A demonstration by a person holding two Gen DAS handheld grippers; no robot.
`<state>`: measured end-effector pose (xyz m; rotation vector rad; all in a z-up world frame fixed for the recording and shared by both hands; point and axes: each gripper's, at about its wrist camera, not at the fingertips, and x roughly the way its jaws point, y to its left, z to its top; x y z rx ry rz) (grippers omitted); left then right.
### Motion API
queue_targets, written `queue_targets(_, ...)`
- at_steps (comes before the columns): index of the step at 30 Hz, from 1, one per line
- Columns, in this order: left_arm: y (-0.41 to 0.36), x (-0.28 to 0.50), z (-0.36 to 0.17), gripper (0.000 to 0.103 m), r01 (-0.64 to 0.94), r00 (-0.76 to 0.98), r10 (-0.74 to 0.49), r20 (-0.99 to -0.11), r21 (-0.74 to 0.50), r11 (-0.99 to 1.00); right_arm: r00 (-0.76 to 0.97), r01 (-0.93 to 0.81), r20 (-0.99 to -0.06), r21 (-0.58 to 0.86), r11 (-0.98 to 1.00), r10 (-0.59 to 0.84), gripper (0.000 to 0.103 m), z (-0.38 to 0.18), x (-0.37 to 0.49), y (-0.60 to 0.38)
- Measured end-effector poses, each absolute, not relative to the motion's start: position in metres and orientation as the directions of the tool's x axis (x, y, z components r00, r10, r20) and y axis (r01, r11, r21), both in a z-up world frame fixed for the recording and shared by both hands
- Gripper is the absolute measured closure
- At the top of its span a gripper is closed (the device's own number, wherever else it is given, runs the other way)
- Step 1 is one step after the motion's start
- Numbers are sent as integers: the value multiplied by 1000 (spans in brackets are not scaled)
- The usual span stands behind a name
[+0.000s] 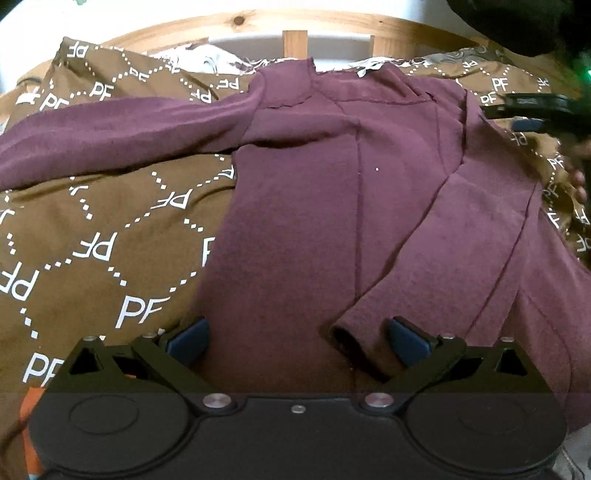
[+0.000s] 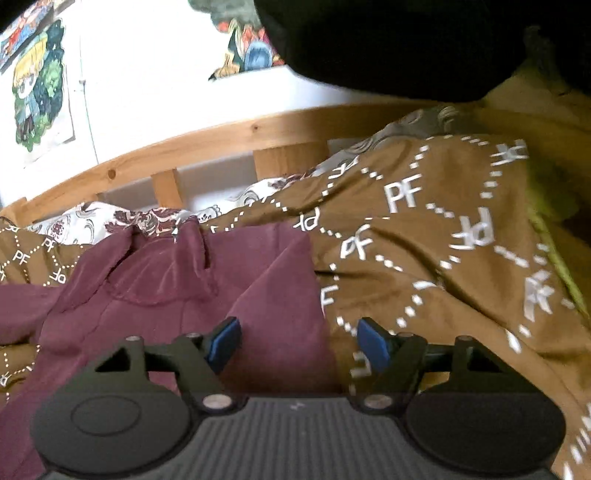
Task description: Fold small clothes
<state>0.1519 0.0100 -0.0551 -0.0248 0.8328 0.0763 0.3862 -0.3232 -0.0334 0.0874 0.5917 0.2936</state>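
A maroon long-sleeved shirt [image 1: 314, 192] lies flat on the brown bedspread [image 1: 92, 221] printed with "PF". One sleeve [image 1: 110, 129] stretches out to the left. The other sleeve [image 1: 461, 240] is folded down over the body, and its cuff [image 1: 354, 339] ends beside the right fingertip [image 1: 408, 341] of my left gripper [image 1: 297, 339]. That gripper stands open low over the hem, with nothing pinched. My right gripper [image 2: 298, 343] is open too and straddles the shirt's side edge [image 2: 310, 295] near the shoulder, its pads free. It also shows at the far right in the left wrist view, right gripper [image 1: 524, 118].
A wooden bed frame [image 1: 236, 22] with slats runs along the far side before a white wall. A floral sheet [image 2: 110, 221] shows beyond the collar. Posters [image 2: 37, 92] hang on the wall. A dark shape [image 2: 406, 44] fills the upper right.
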Motion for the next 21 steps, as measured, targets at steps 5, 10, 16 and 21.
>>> queue_targets(5, 8, 150, -55, 1, -92, 682, 68, -728, 6, 996, 769, -249, -571, 146, 957, 287, 95, -42, 399, -316)
queue_targets(10, 1, 152, -54, 1, -113, 691, 78, -718, 0, 994, 850, -152, -486, 145, 978, 204, 97, -26, 386, -328)
queue_targets(16, 0, 151, -56, 1, -119, 689, 87, -720, 6, 993, 824, -127, -540, 113, 985, 168, 83, -41, 386, -322)
queue_targets(21, 6, 148, -55, 1, -132, 683, 67, -727, -32, 991, 833, -155, -530, 47, 987, 156, 56, -30, 346, -324)
